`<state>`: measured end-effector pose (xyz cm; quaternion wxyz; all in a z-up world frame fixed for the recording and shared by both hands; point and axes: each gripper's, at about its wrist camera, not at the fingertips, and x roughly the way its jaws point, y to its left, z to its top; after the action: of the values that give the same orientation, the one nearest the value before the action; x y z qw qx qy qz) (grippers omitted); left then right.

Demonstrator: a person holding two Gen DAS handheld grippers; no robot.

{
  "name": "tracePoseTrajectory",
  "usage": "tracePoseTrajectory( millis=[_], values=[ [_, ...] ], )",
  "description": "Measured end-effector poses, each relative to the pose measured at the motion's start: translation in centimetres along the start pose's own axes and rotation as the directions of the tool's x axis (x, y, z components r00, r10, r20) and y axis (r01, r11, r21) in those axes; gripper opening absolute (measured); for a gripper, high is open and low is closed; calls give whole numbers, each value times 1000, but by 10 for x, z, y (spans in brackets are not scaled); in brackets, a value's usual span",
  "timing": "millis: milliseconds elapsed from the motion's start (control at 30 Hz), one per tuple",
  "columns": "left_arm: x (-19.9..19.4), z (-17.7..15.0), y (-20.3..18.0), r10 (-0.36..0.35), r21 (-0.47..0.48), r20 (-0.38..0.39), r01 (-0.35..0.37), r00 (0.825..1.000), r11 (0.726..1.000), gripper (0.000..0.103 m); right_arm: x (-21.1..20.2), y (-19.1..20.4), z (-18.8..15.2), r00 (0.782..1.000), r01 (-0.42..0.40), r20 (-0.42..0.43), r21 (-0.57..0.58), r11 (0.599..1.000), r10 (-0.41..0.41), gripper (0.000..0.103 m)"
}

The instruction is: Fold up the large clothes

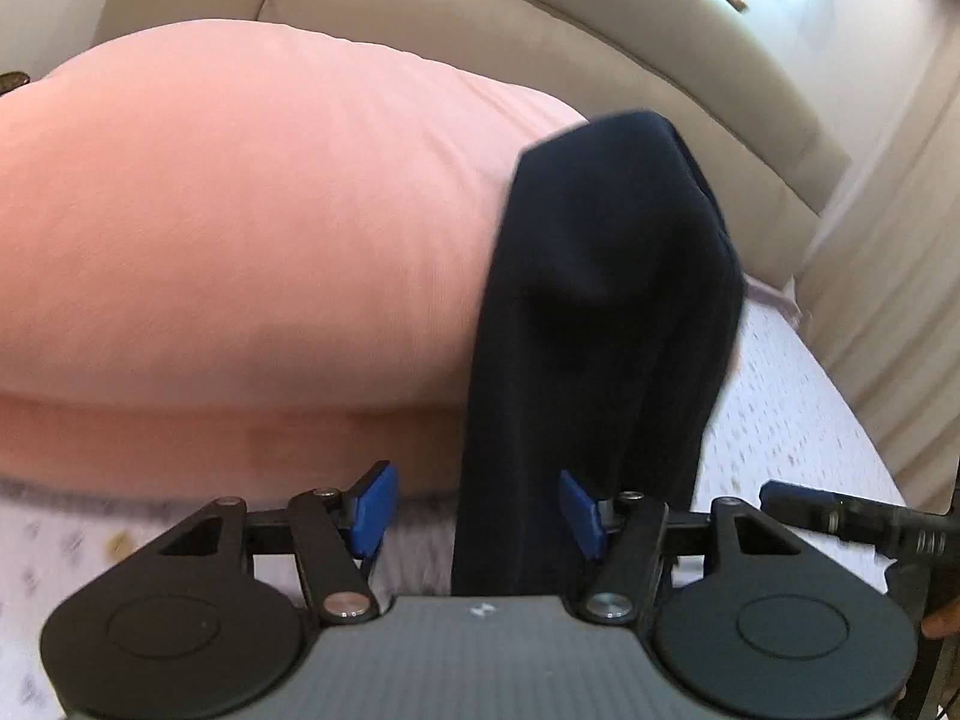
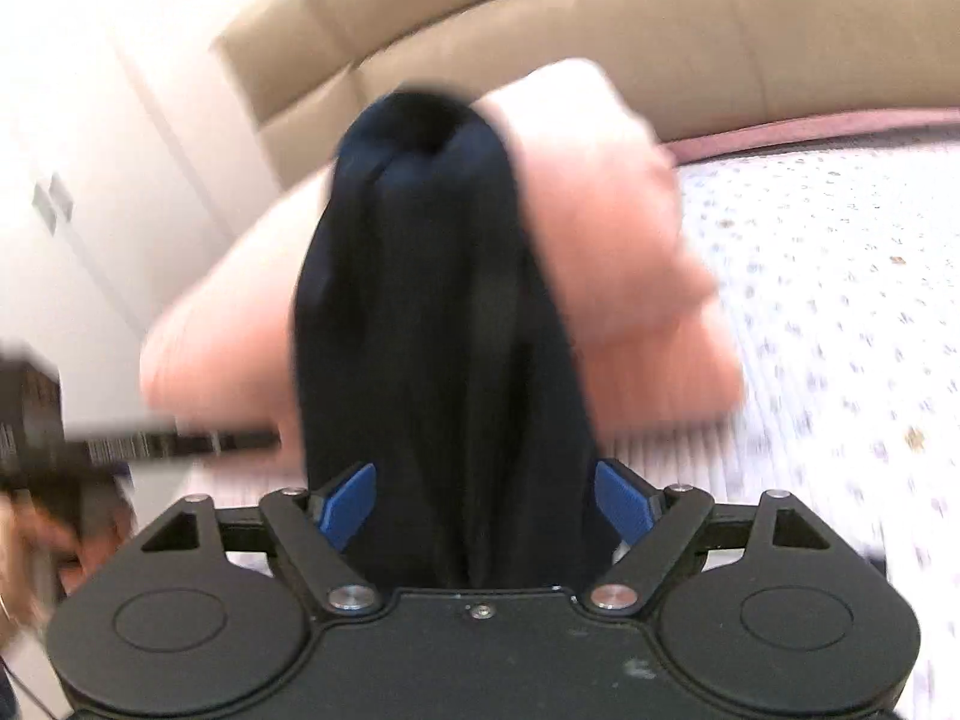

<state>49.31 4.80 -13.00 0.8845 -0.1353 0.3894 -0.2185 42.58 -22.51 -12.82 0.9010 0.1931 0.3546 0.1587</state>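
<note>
We see the dark navy ribbed garment [image 1: 600, 312] draped over a pink pillow [image 1: 240, 228], running between the left gripper's [image 1: 480, 516] parted pads; only the right gripper [image 2: 486, 510] view shows its folded top, jaws wide, unclamped.

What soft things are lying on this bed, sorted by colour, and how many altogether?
Dark navy ribbed garment: 1
Plump pink pillow: 1
White sheet with small floral print: 1
Total: 3
</note>
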Motion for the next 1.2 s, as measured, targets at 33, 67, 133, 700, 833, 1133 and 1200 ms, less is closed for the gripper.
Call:
tracePoseTrajectory(
  millis=[33,67,133,700,833,1133,1200],
  values=[
    [7,5,-1,-10,-9,4,10,1000,1000,60,6,-7,11,1000,0,7,24,1000,0,89],
    [13,10,-1,-22,-13,8,22,1000,1000,60,13,-13,19,1000,-12,9,46,999,11,87],
    [24,18,-4,-21,-5,10,21,1000,1000,60,27,-23,32,999,-44,-8,87,995,45,83],
    [-48,-4,-17,-83,196,189,45,978,980,5,-70,-12,-14,960,-88,255,-122,989,117,14],
    [-103,-54,-11,-172,302,168,116,971,946,6,-132,-31,-81,950,-174,223,-210,962,220,15],
    [-109,-175,26,-118,302,-286,206,951,931,46,-129,-78,-142,976,-179,-125,-9,984,177,79],
    [-107,-159,25,-168,251,-229,225,959,942,66,-119,-67,-119,974,-214,-79,-20,977,212,83]
  ],
)
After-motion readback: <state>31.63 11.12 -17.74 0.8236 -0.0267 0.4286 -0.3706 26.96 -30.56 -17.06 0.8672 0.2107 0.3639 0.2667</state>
